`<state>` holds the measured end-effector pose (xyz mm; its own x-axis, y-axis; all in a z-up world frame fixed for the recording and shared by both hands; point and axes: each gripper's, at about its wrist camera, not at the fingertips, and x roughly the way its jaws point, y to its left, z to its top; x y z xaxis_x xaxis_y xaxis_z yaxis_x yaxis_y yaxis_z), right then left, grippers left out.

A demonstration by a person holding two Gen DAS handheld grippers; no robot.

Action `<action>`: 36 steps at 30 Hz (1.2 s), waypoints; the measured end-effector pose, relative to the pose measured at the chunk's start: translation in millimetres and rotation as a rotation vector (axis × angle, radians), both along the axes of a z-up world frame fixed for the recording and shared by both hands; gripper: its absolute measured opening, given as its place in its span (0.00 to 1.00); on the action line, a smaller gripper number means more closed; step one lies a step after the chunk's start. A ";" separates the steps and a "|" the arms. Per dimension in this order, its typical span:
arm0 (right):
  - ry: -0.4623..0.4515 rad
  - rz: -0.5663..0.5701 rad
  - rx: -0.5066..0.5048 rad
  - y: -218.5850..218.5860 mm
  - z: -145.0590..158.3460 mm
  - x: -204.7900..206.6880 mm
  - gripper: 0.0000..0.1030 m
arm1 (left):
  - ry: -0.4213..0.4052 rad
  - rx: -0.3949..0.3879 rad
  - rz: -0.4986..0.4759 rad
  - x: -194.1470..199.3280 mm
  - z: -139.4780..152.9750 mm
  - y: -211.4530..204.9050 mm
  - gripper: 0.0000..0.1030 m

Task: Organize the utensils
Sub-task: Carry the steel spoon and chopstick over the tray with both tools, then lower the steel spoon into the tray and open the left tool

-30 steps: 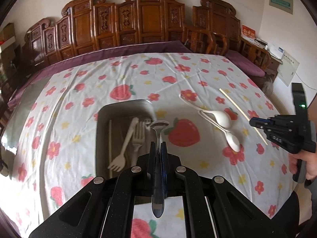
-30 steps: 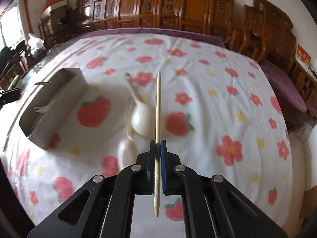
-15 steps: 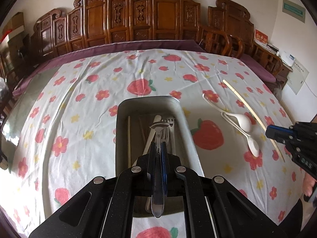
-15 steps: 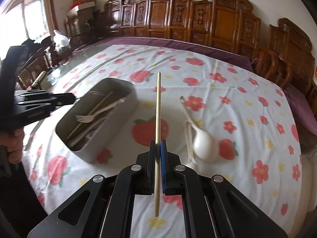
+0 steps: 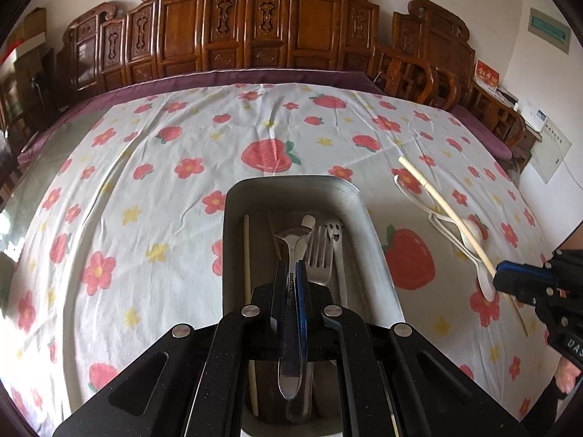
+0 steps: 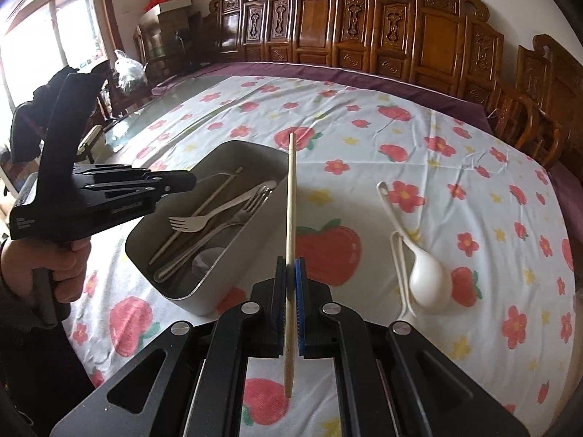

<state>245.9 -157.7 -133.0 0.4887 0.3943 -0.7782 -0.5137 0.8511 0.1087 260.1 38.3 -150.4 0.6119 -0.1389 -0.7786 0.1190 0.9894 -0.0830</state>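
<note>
A grey metal tray (image 5: 233,218) (image 6: 218,154) on the flowered tablecloth holds a chopstick (image 5: 246,251), forks (image 5: 320,251) (image 6: 196,223) and other utensils. My left gripper (image 5: 290,267) is shut on a metal spoon (image 5: 293,240) and holds it over the tray; it shows at the left in the right wrist view (image 6: 182,182). My right gripper (image 6: 290,266) is shut on a wooden chopstick (image 6: 290,196), just right of the tray; it shows in the left wrist view (image 5: 510,280). Two white spoons (image 6: 424,280) (image 5: 473,233) lie on the cloth to the right.
Carved wooden chairs (image 5: 255,25) (image 6: 400,29) line the far side of the table. A purple cloth edge (image 5: 182,83) borders the tablecloth. Boxes and a bag (image 6: 127,69) stand at the far left by a window.
My left gripper has moved left over the tray with the spoon. My right gripper has carried the chopstick left, from over the white spoons to beside the tray.
</note>
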 end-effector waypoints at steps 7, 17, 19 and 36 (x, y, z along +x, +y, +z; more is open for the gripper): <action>0.012 0.016 0.016 14.1 -2.1 6.8 0.05 | 0.008 -0.017 0.000 8.3 -5.0 5.1 0.04; 0.025 0.039 0.023 37.1 -1.3 6.9 0.06 | -0.006 -0.044 -0.017 8.1 -1.6 5.8 0.04; 0.029 0.037 0.028 41.6 -1.4 7.5 0.06 | -0.017 -0.040 -0.022 7.2 1.3 7.0 0.04; 0.082 -0.039 0.127 87.7 -15.9 13.7 0.06 | -0.085 0.018 0.006 2.4 30.6 47.0 0.04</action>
